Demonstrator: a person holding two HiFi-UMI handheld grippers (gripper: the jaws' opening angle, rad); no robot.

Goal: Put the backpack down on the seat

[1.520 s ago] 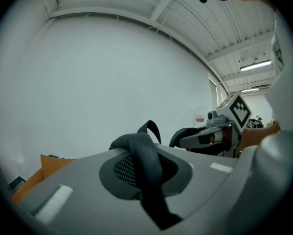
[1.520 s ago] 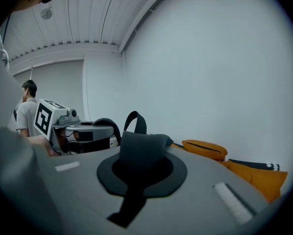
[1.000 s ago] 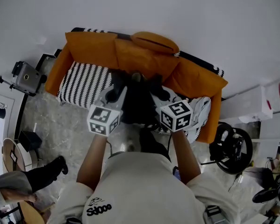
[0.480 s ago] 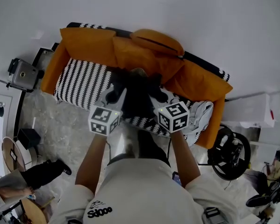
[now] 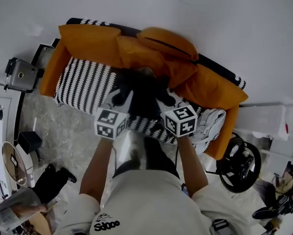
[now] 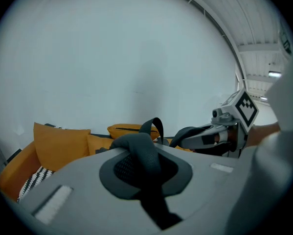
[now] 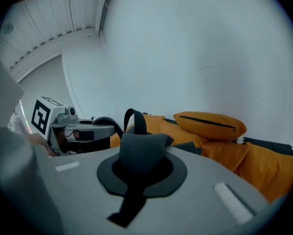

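A black backpack (image 5: 143, 98) hangs between my two grippers over the black-and-white striped seat (image 5: 85, 84) of a sofa with orange cushions (image 5: 151, 53). My left gripper (image 5: 118, 100) is shut on one black shoulder strap (image 6: 139, 153), which bulges up out of its closed jaws. My right gripper (image 5: 167, 100) is shut on the other strap (image 7: 141, 151) in the same way. Each gripper view shows the other gripper across the bag: the right gripper (image 6: 224, 129) and the left gripper (image 7: 73, 129). Whether the bag's bottom touches the seat is hidden.
A crumpled white cloth (image 5: 210, 124) lies on the sofa's right end. A camera on a stand (image 5: 21, 74) is left of the sofa and a black steering wheel rig (image 5: 239, 163) is to its right. A person's leg and shoe (image 5: 51, 180) show at lower left.
Both grippers and the backpack have come a little closer to the sofa's back cushions. The person at lower left has drawn the leg back. Both grips are unchanged.
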